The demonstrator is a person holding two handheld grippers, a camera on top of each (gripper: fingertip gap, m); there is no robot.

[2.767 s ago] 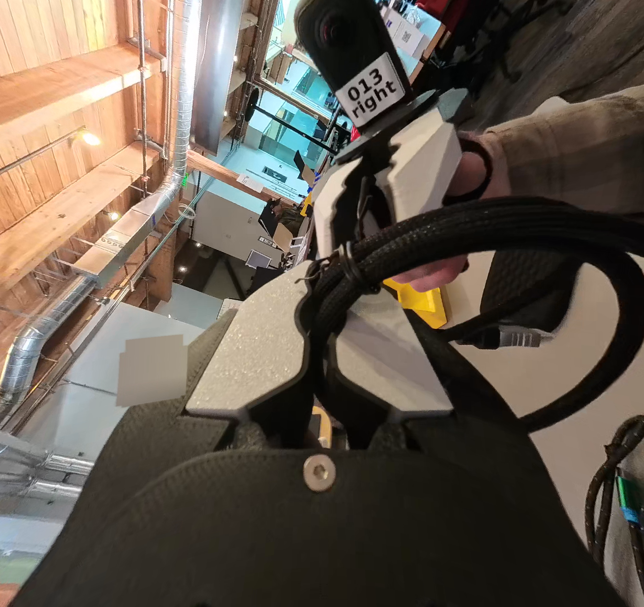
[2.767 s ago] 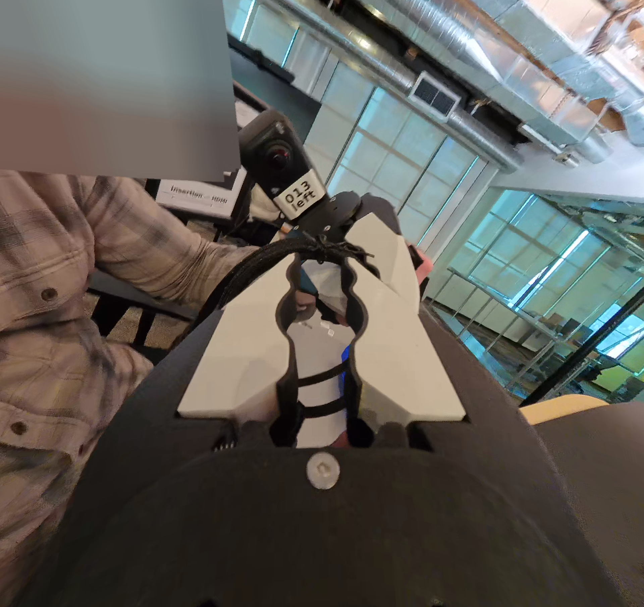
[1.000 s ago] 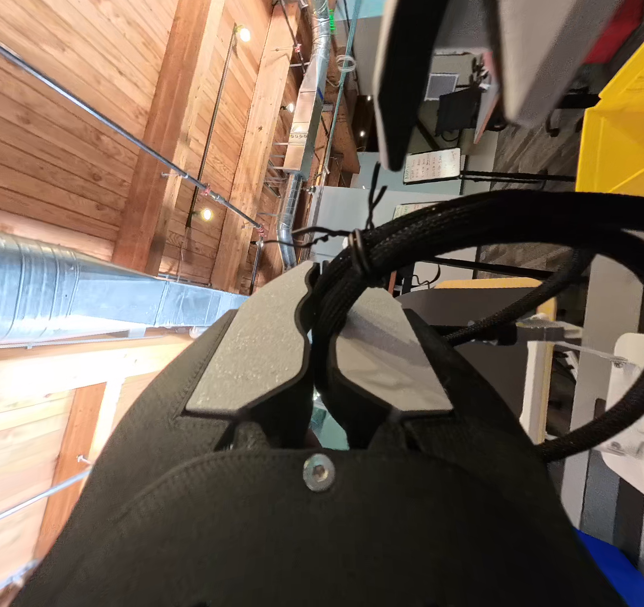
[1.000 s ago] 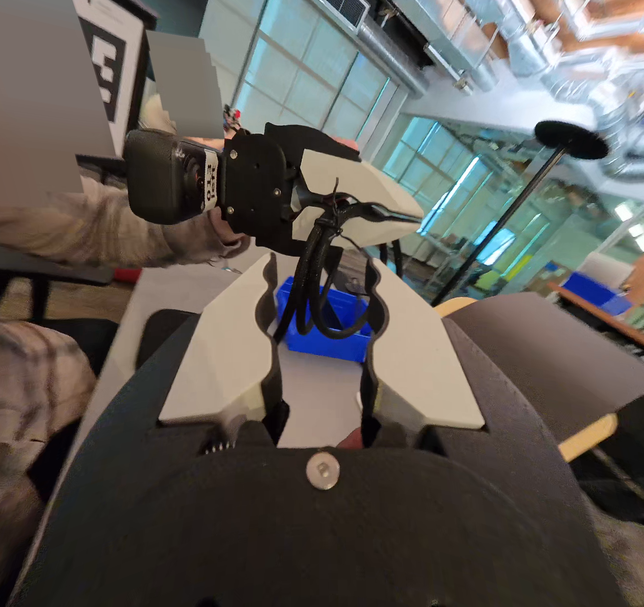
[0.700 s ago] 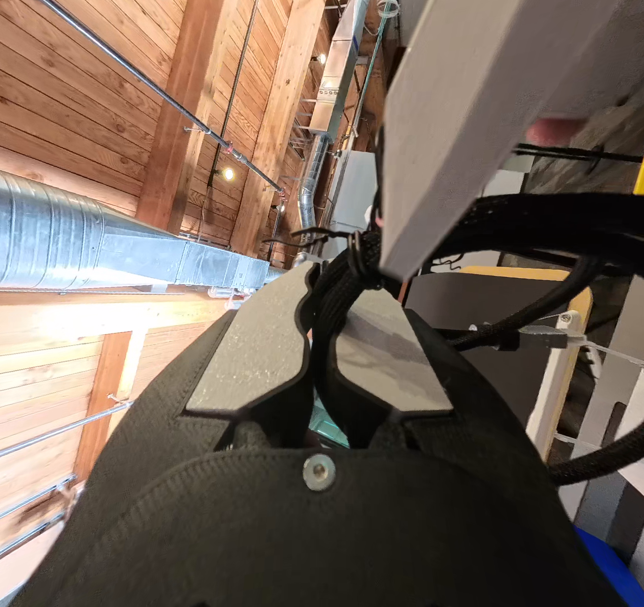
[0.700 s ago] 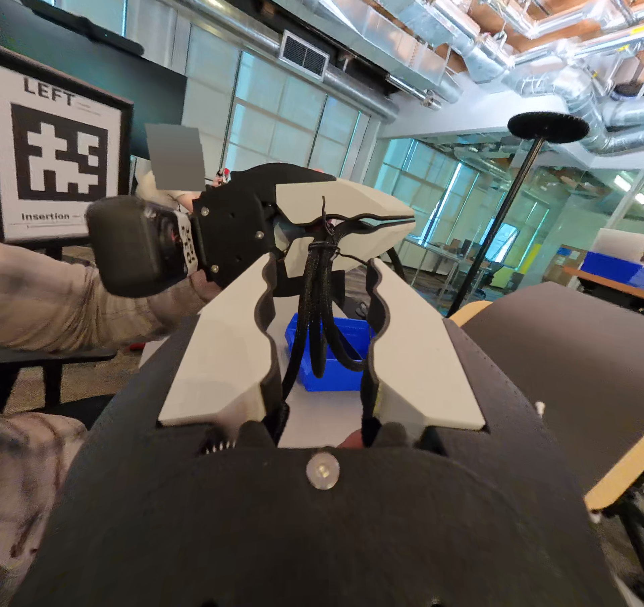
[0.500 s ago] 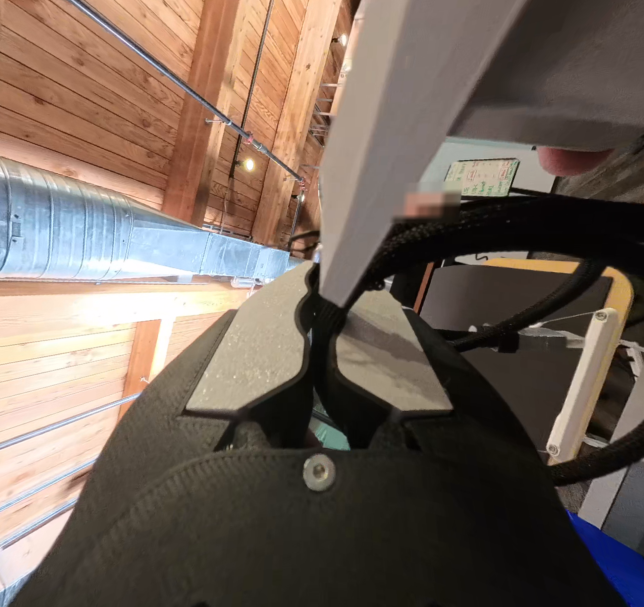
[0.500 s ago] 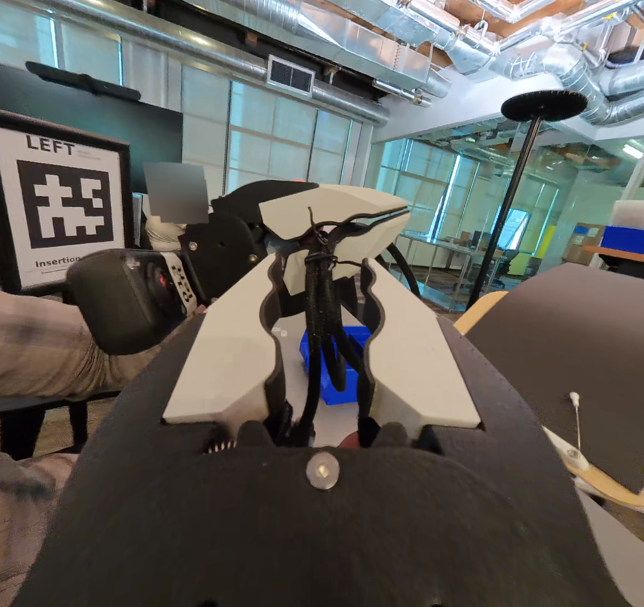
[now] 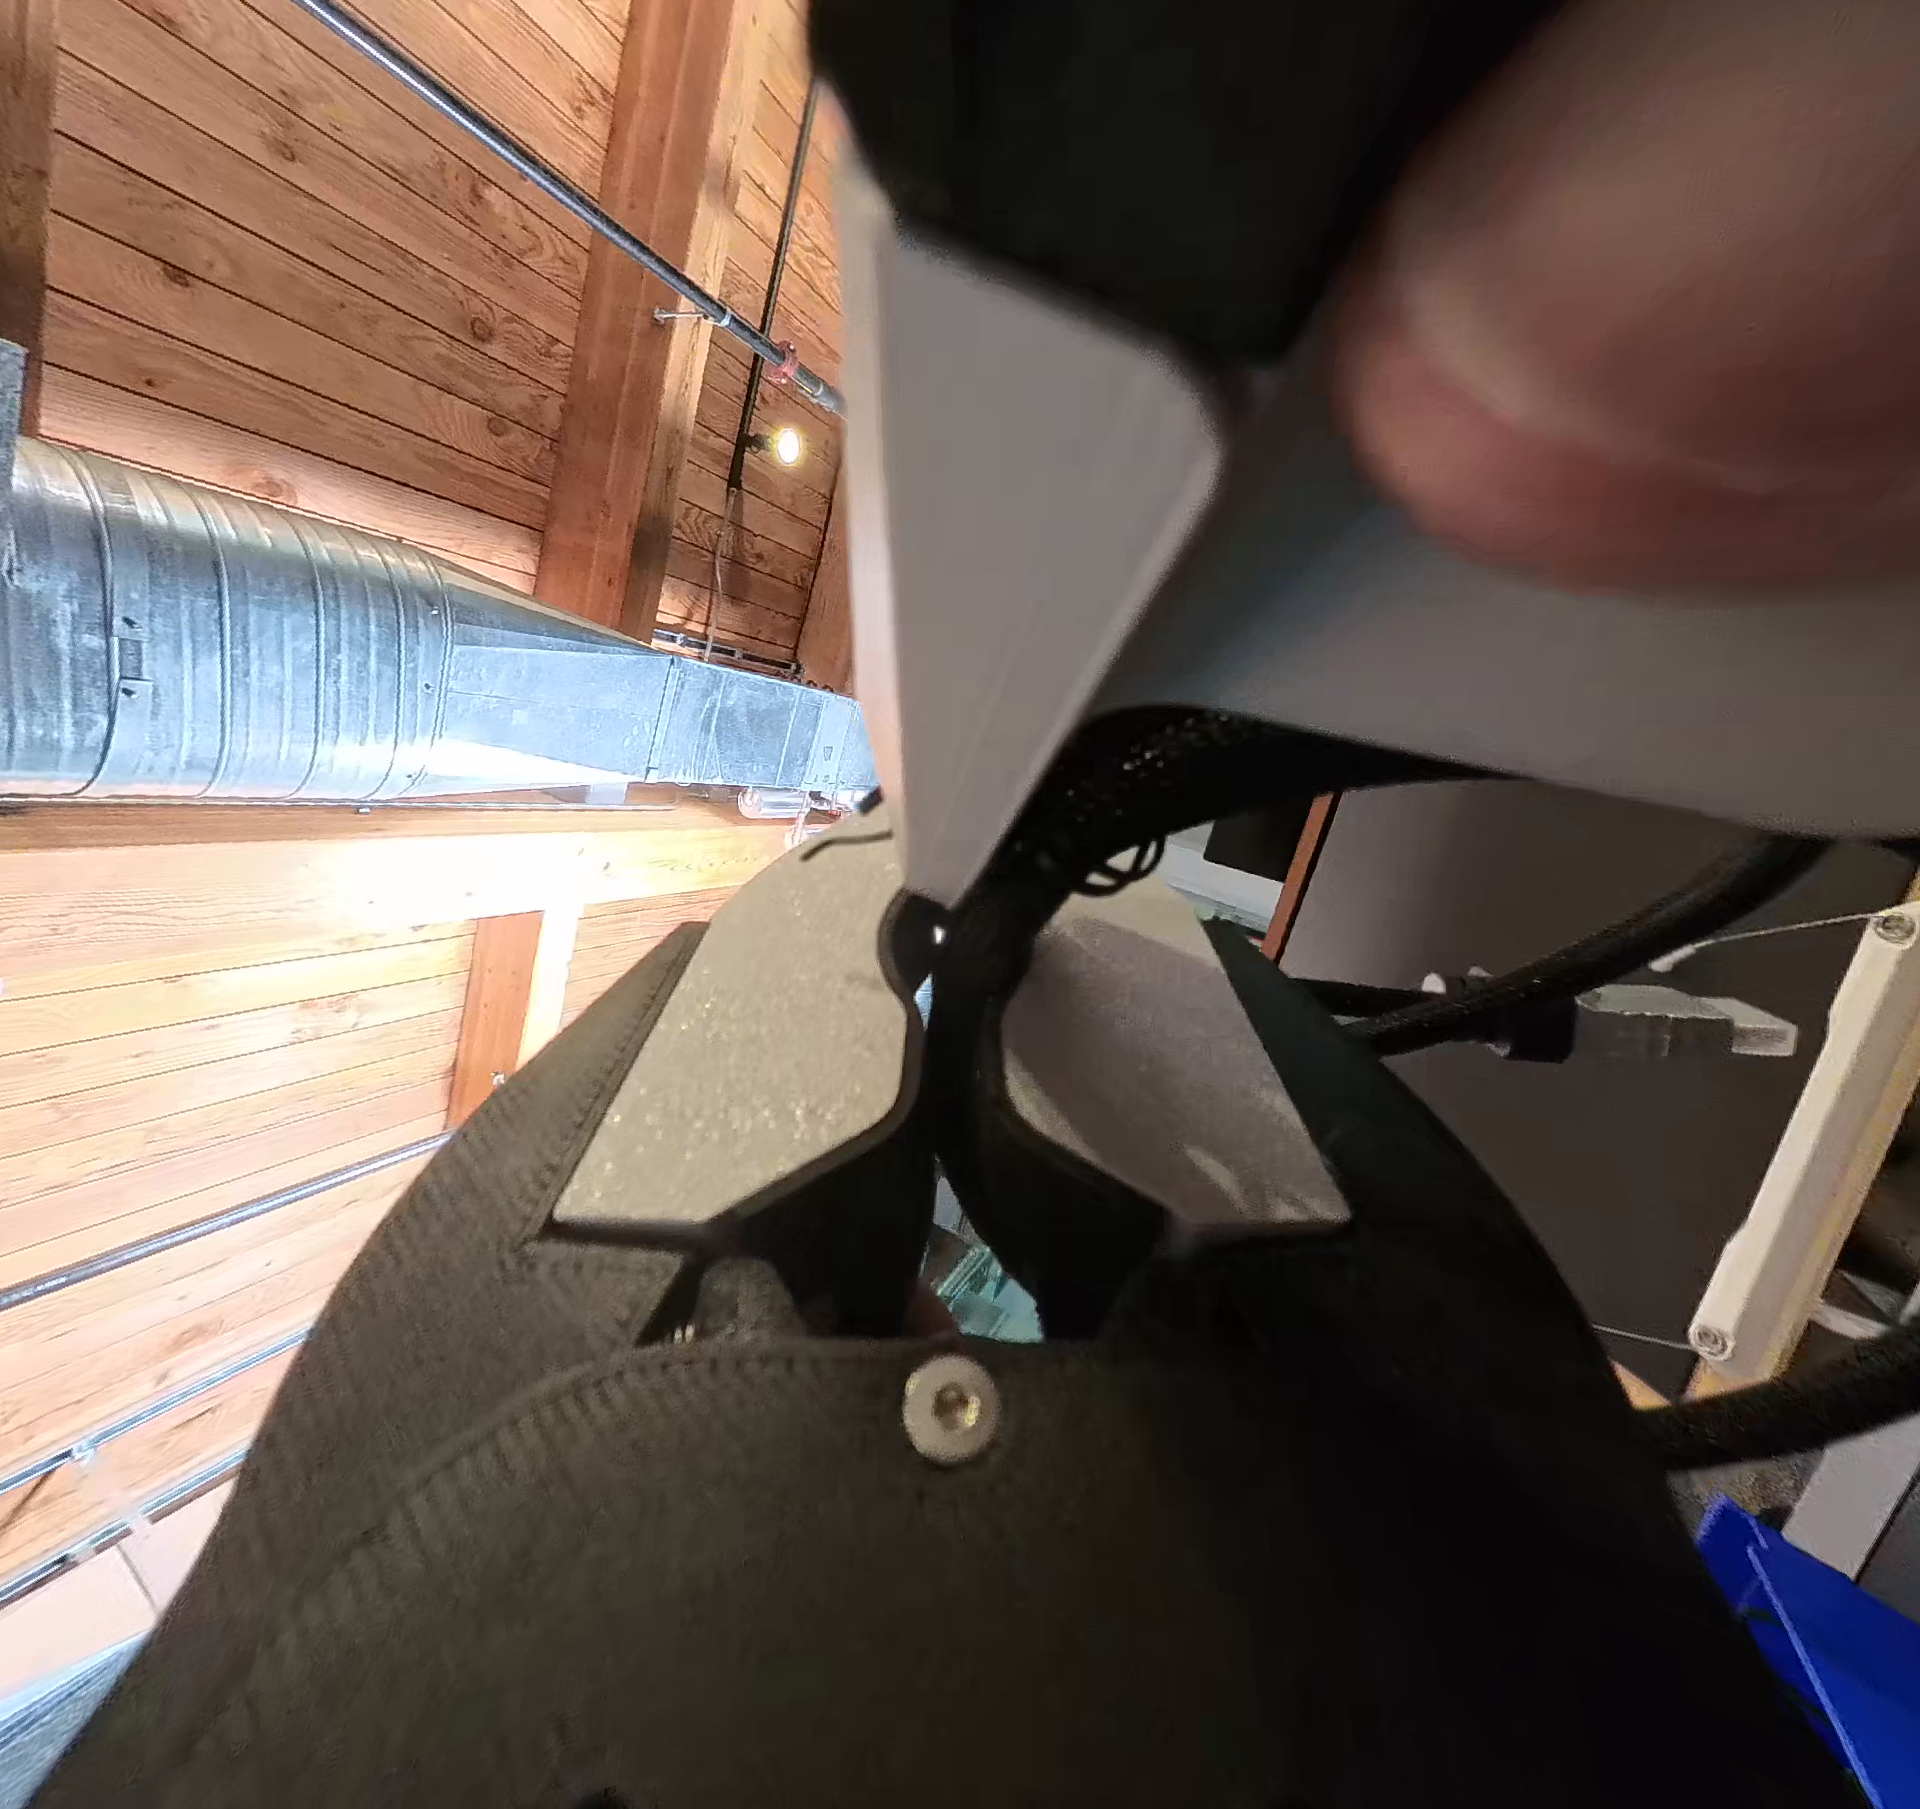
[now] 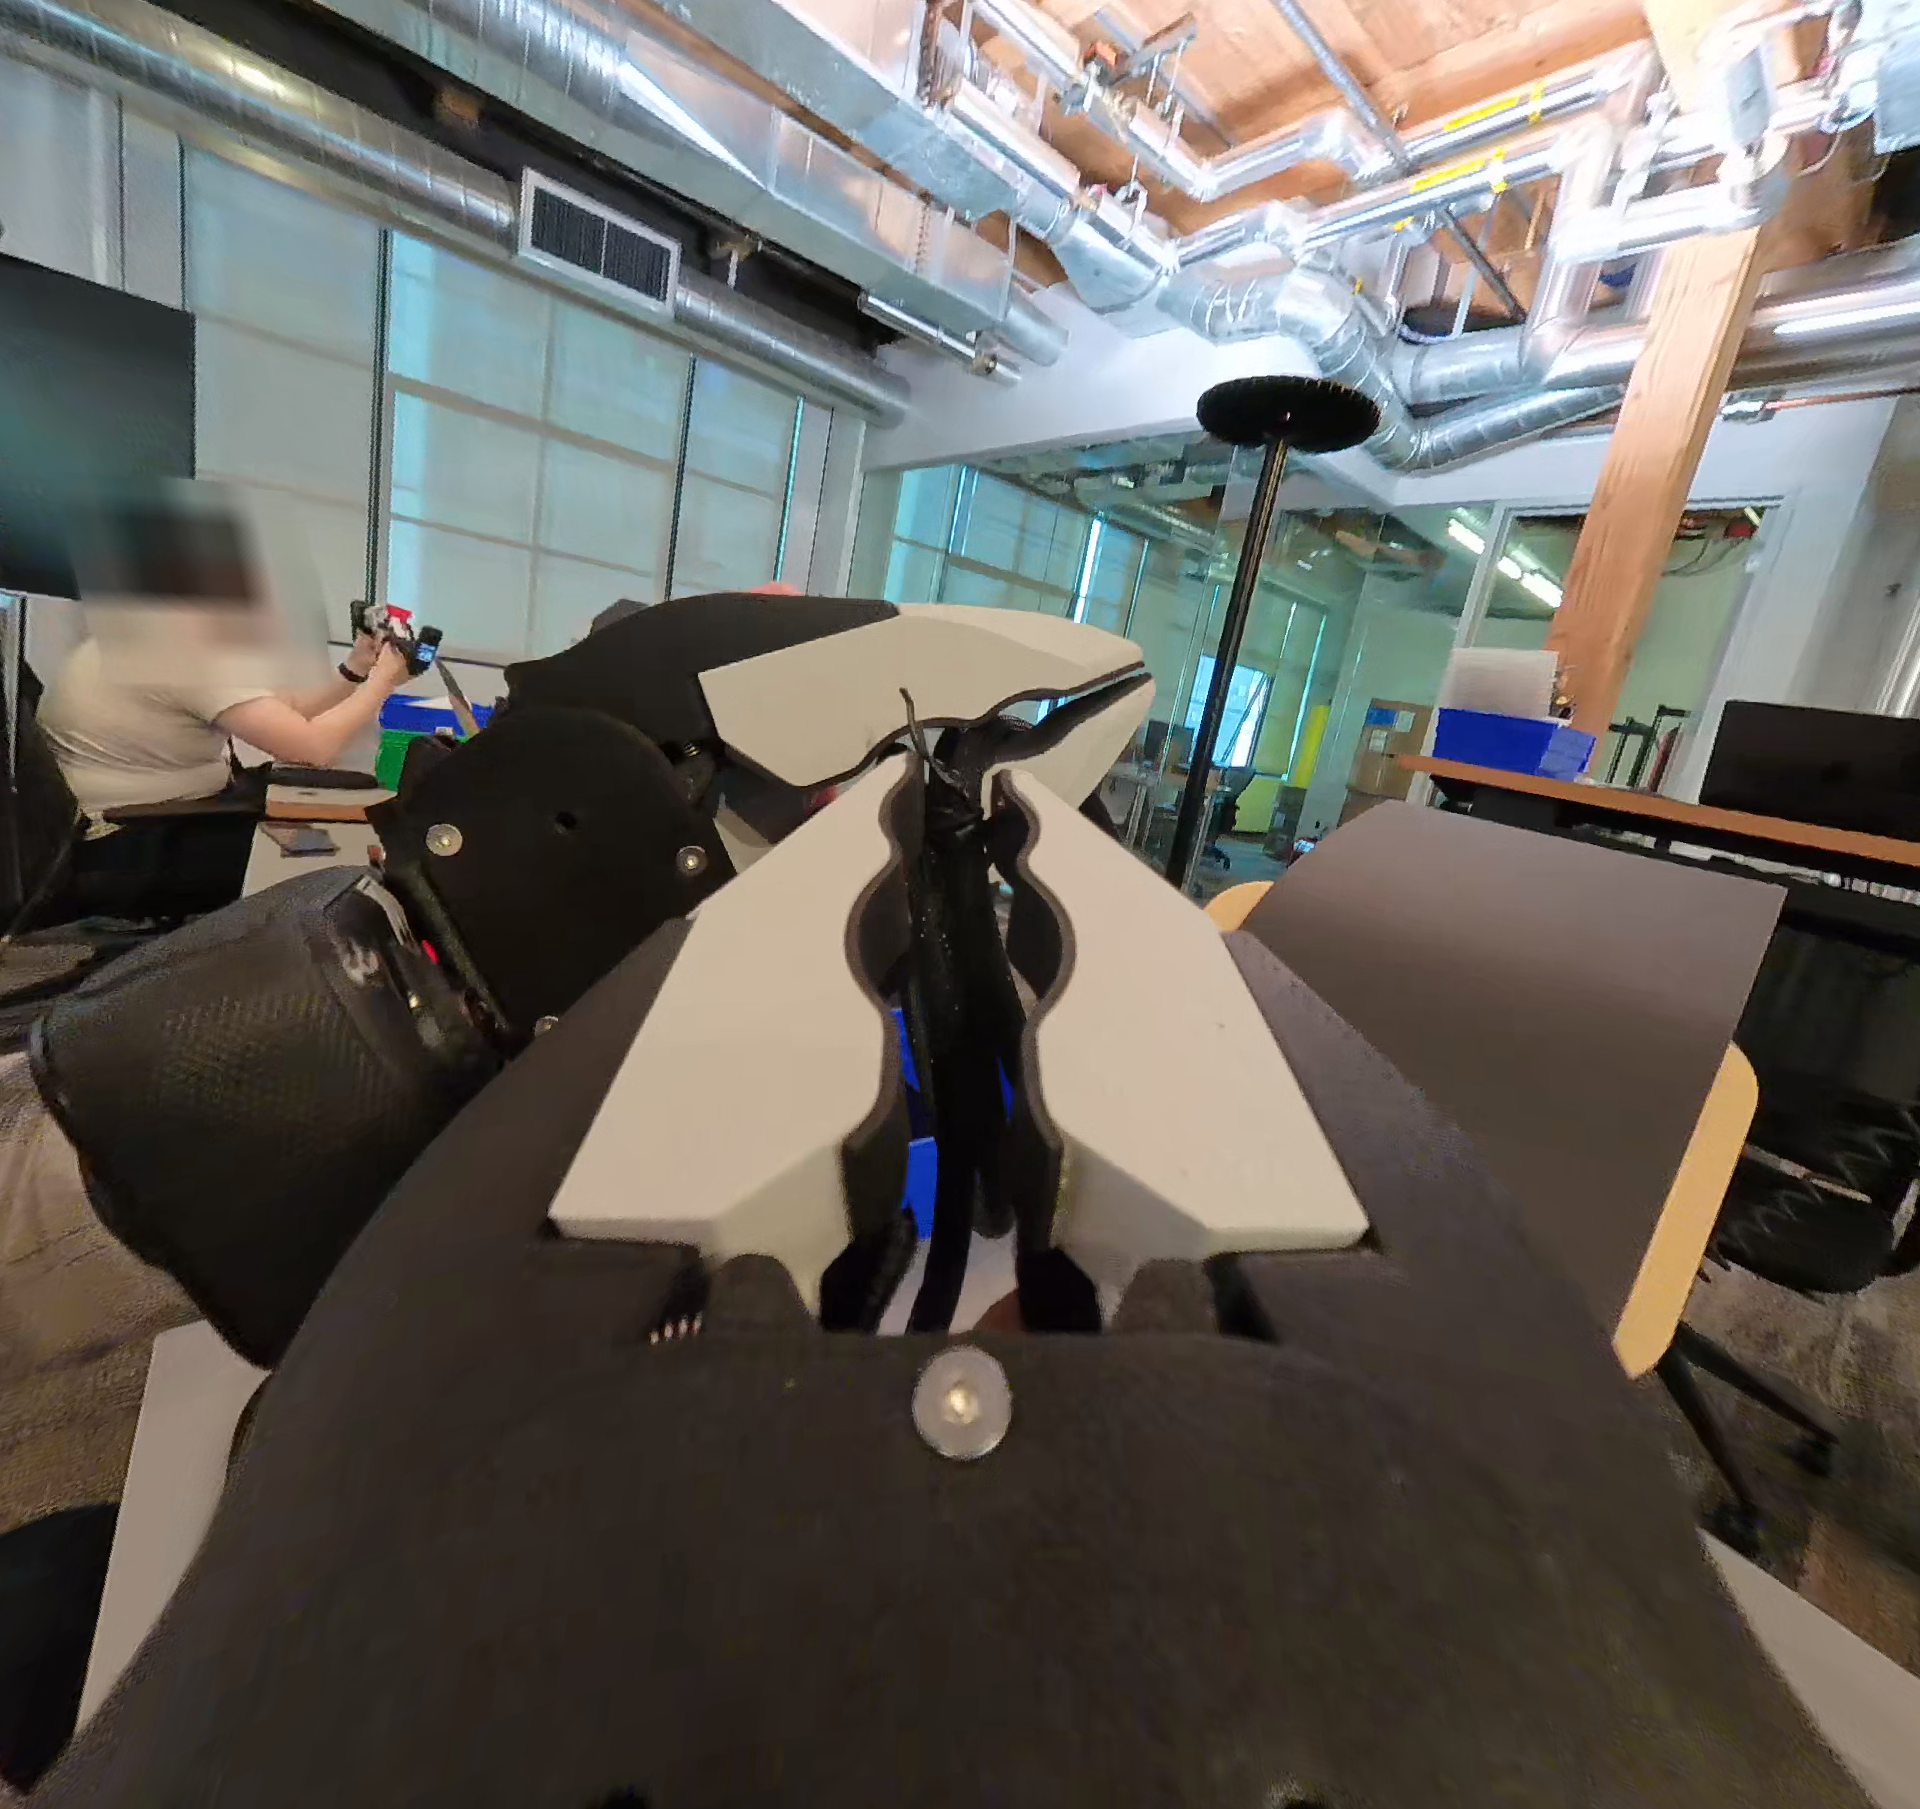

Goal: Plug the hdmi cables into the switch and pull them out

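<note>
The left tongs (image 9: 956,928) are squeezed tight on the black woven cable (image 9: 1455,1001), which is rolled up in a bundle. The right tongs (image 10: 951,783) press on the same bundle from the other side, just under the thin black wire tie (image 10: 930,762) that holds the loops together. The two pairs of tongs are almost touching. The cable's silver metal plug (image 9: 1662,1027) hangs free off to the side, up in the air. The switch does not show in either view.

I think the job now is to get the bundle loose so the plug can be used. To do it well, one pair should hold the loops firmly while the other works right at the tie (slowly, so the plug does not swing or snag).

Half a second ago the right tongs were wide open around the bundle. Now they have closed in on it and moved up close to the left tongs.
</note>
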